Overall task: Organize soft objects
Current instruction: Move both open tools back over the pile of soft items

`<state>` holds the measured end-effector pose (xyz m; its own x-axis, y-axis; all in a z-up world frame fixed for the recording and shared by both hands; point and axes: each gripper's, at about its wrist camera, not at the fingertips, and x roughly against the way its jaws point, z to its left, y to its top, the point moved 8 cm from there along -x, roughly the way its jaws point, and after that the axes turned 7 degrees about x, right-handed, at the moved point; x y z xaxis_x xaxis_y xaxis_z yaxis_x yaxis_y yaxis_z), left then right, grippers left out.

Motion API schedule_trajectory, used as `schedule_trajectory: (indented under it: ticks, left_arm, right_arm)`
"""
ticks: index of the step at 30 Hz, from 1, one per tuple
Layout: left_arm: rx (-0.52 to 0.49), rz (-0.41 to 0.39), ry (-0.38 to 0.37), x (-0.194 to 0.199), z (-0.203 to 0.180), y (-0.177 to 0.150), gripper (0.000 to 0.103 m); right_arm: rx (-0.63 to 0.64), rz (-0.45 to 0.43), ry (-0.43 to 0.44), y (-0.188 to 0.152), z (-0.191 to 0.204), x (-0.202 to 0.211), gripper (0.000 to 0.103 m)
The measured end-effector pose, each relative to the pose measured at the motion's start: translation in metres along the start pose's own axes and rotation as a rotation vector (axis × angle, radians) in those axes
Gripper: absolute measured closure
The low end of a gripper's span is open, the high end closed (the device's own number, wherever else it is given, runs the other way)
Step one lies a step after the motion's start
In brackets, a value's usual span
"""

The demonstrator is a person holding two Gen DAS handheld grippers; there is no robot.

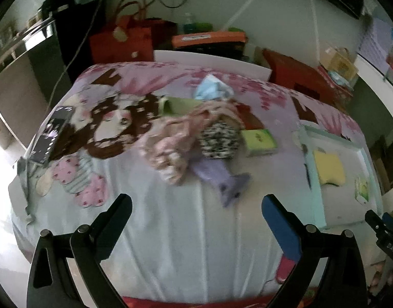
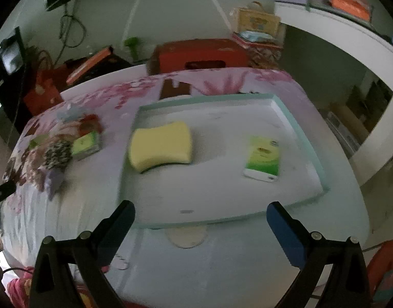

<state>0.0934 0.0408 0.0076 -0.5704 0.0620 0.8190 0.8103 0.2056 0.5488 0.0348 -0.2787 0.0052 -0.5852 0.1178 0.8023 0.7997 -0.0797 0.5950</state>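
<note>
Both the left hand-held gripper (image 1: 196,205) and right hand-held gripper (image 2: 200,211) hang released, grasping nothing. The floppy purple sock (image 1: 222,179) lies on the bed at twelve o'clock of the left one. It may slip because it is so limp.

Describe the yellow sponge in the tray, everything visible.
The yellow sponge is a soft-looking foam block with a wavy, pinched-waist outline and a thin dark layer showing under its near edge. It lies flat in the left part of the shallow pale-green-rimmed tray, resting on the tray's white floor, apart from the green-and-white packet. No gripper touches it.
</note>
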Motion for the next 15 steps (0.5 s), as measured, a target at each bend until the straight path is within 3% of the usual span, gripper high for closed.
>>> schedule_trajectory:
  ticks: [8, 15]
  left_arm:
    - [0.079, 0.001, 0.033, -0.001, 0.056, 0.001, 0.002]
    - [0.111, -0.003, 0.041, -0.008, 0.081, 0.008, 0.002]
  right_arm:
    - [0.113, -0.007, 0.037, 0.012, 0.063, 0.006, 0.0]
    - [0.178, 0.004, 0.082, 0.02, 0.11, -0.003, 0.0]
